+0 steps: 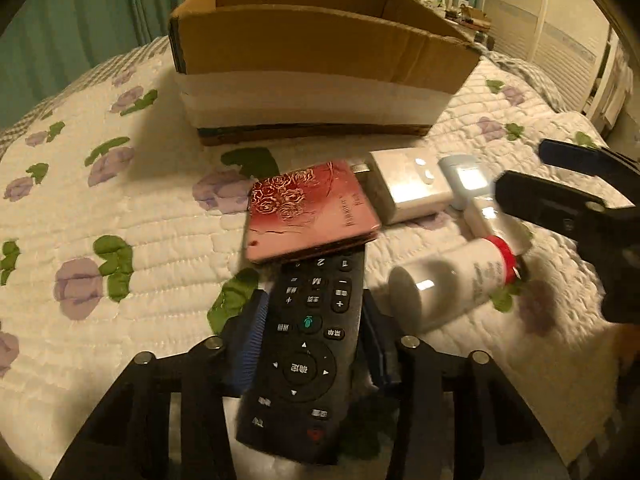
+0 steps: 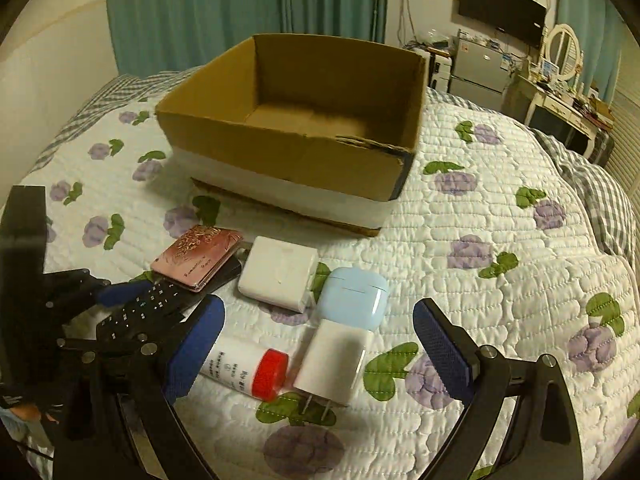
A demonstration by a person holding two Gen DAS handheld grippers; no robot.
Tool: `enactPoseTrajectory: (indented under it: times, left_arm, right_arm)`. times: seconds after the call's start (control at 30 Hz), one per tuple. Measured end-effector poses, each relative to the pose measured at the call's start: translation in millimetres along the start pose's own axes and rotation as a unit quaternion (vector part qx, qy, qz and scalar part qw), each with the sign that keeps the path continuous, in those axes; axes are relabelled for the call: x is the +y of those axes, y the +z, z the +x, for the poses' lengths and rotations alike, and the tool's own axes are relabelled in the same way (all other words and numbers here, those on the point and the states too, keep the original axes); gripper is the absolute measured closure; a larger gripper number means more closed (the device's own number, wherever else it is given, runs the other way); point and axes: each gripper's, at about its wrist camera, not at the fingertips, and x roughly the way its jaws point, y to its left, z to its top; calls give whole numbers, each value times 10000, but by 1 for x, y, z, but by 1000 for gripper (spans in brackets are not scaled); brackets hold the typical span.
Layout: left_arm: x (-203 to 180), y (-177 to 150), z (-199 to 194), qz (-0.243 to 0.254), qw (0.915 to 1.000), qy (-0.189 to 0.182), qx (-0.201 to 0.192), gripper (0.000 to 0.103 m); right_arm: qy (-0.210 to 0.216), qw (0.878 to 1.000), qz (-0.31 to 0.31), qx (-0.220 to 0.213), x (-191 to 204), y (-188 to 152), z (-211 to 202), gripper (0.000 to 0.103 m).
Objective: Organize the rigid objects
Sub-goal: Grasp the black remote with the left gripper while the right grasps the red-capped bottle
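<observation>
My left gripper (image 1: 314, 320) is shut on a black remote control (image 1: 308, 348), whose far end lies under a pink rose-patterned case (image 1: 310, 212); the remote also shows in the right wrist view (image 2: 148, 308). My right gripper (image 2: 320, 340) is open above a white plug adapter (image 2: 332, 360) and a white bottle with a red cap (image 2: 248, 368). A white charger block (image 2: 280, 272) and a pale blue earbud case (image 2: 354, 298) lie just beyond. An open, empty cardboard box (image 2: 288, 152) stands behind them on the bed.
Everything lies on a white quilt with purple flowers (image 2: 500, 280). Teal curtains (image 2: 200, 12) hang behind the bed. A desk with a mirror (image 2: 560, 92), a small fridge (image 2: 480, 68) and a wall television stand at the back right.
</observation>
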Motion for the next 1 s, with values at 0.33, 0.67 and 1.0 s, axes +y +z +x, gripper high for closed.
enactPoseTrajectory:
  times: [0.33,0.67,1.0]
  left_arm:
    - [28,-9,-55,-623,9975,71,-330,74]
    - [28,-16,-60,-742,9970,-48,-214,82]
    - [17,-20,-87,-757,9964,-218,-319,83]
  right_arm:
    - [614,9941,-844,284,40,-7,10,7]
    - [618,9815,-1489,1030,71,-24,54,22]
    - [497,9906,-1169,507,69,-25,10,22]
